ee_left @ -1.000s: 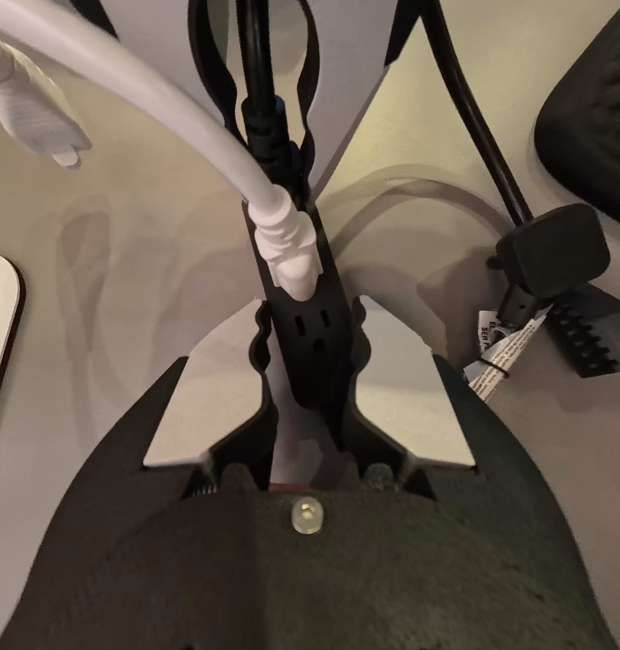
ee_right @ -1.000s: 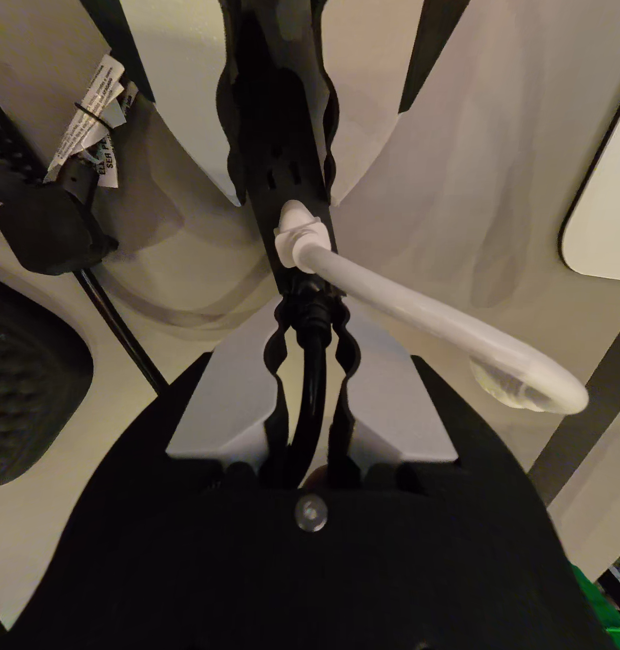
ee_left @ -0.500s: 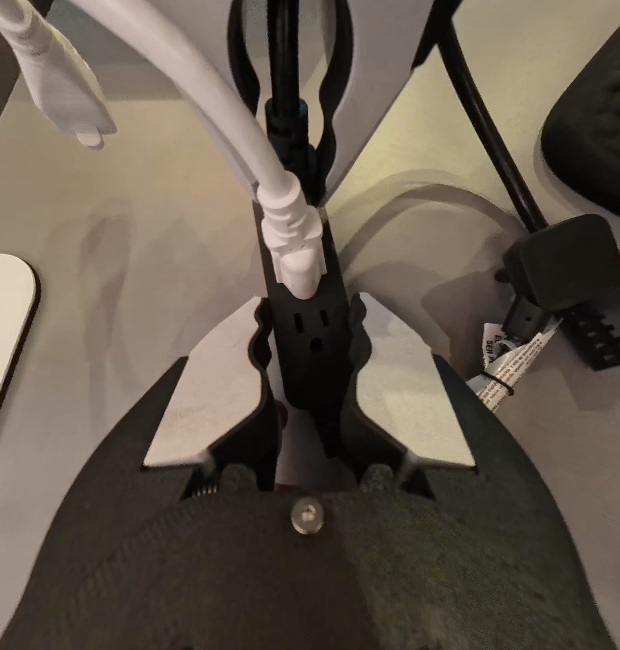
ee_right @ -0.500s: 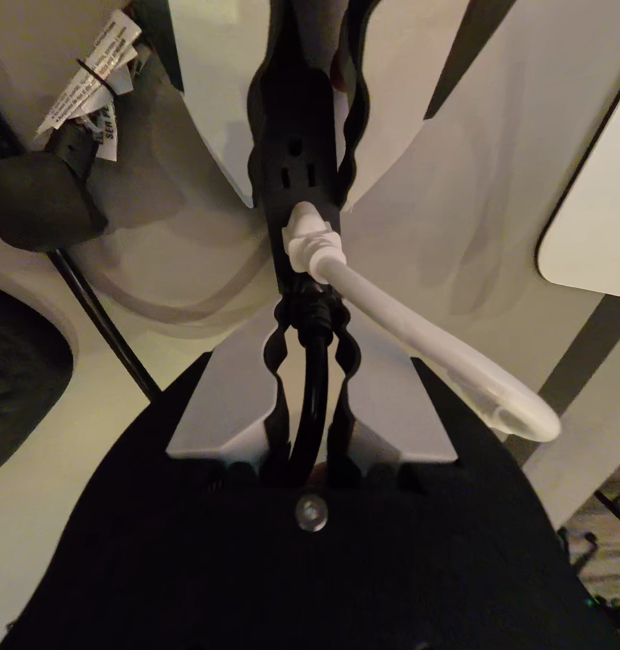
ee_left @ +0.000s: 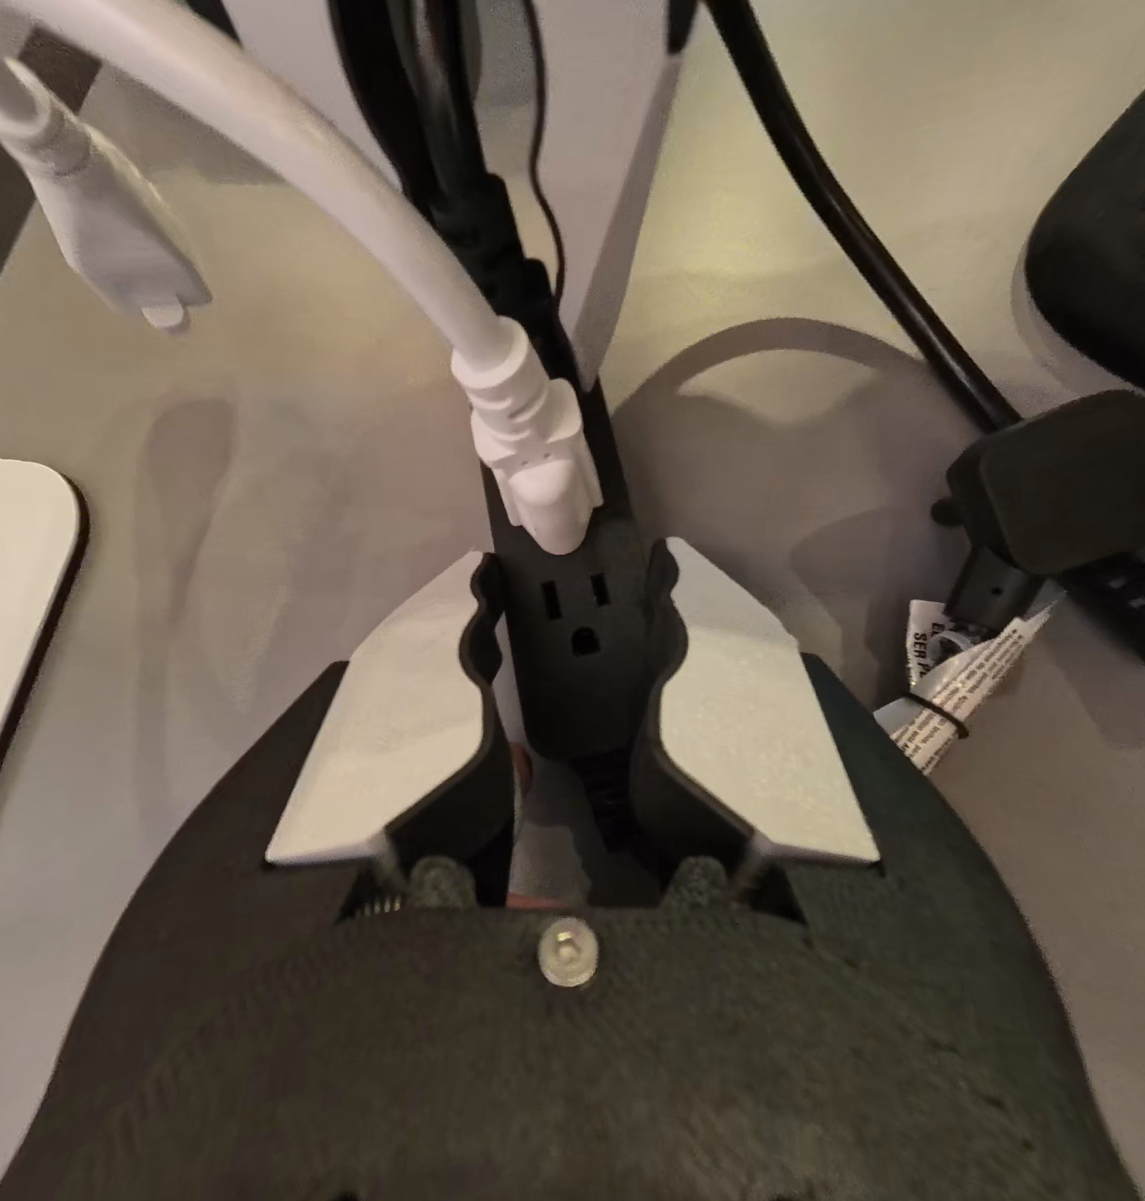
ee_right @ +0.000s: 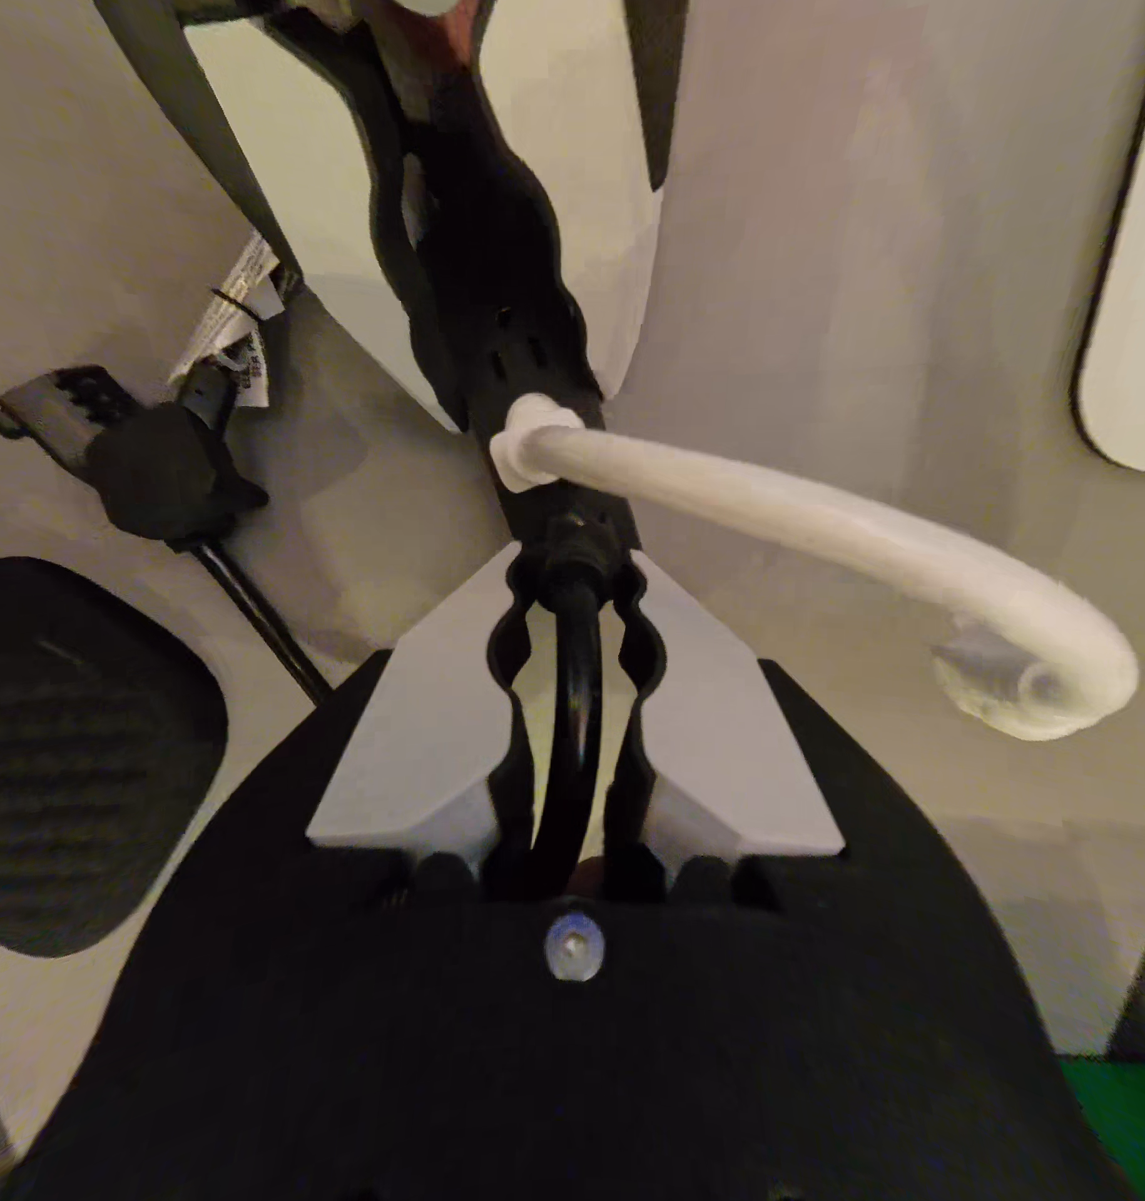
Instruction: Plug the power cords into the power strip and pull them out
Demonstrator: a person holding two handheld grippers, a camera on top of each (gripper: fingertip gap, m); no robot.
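While one black power strip (ee_left: 573,624) is raised above the table (ee_left: 245,520), the left tool (ee_left: 573,624) clamps its free end and the right tool (ee_right: 576,585) apparently clamps the cord end. One white plug (ee_left: 537,468) occupies a socket; one empty socket (ee_left: 576,611) shows.

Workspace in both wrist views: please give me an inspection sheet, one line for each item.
Surface: pale table, mostly bare.
Job's things: black power strip, white plug inserted, one outlet free.
Clutter: black adapter with paper tag; white board; dark pad.
Grippers: left gripper shut on strip's near end; right gripper shut on its cord end.
Cables: white cord loops, its other end free.
Surroundings: nothing seen.
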